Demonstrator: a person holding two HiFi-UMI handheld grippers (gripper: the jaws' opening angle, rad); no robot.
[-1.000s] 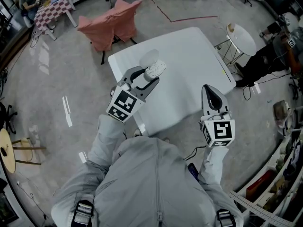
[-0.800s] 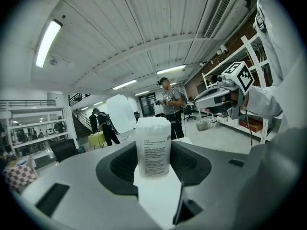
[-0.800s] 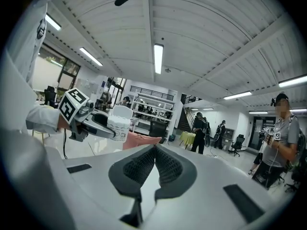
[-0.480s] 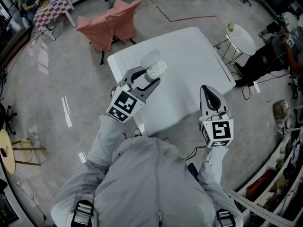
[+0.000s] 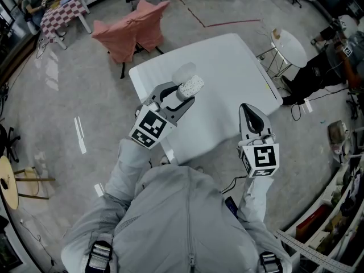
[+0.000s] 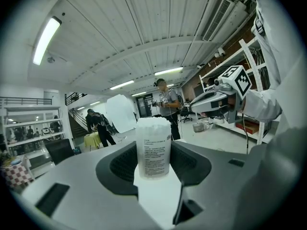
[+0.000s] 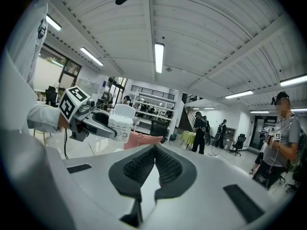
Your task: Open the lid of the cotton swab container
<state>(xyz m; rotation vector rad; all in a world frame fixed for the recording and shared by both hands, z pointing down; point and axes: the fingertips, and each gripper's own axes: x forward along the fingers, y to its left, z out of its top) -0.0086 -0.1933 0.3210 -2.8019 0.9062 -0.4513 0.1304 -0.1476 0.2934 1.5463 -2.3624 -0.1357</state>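
Observation:
My left gripper is shut on the cotton swab container, a clear cylinder with a printed label, held above the white table. Its hinged lid stands flipped open behind the rim, and the white swab tips show at the top. In the left gripper view the container stands upright between the dark pads. The right gripper view shows the container from the side with its lid raised. My right gripper hangs over the table's near right edge, apart from the container, its pads shut on nothing.
A chair draped in pink cloth stands beyond the table. A small round white table and a seated person are at the right. A checkered table is at the far left. Several people stand in the room.
My left gripper has drifted slightly right with the container. My right gripper has edged a little left. Neither grip has changed.

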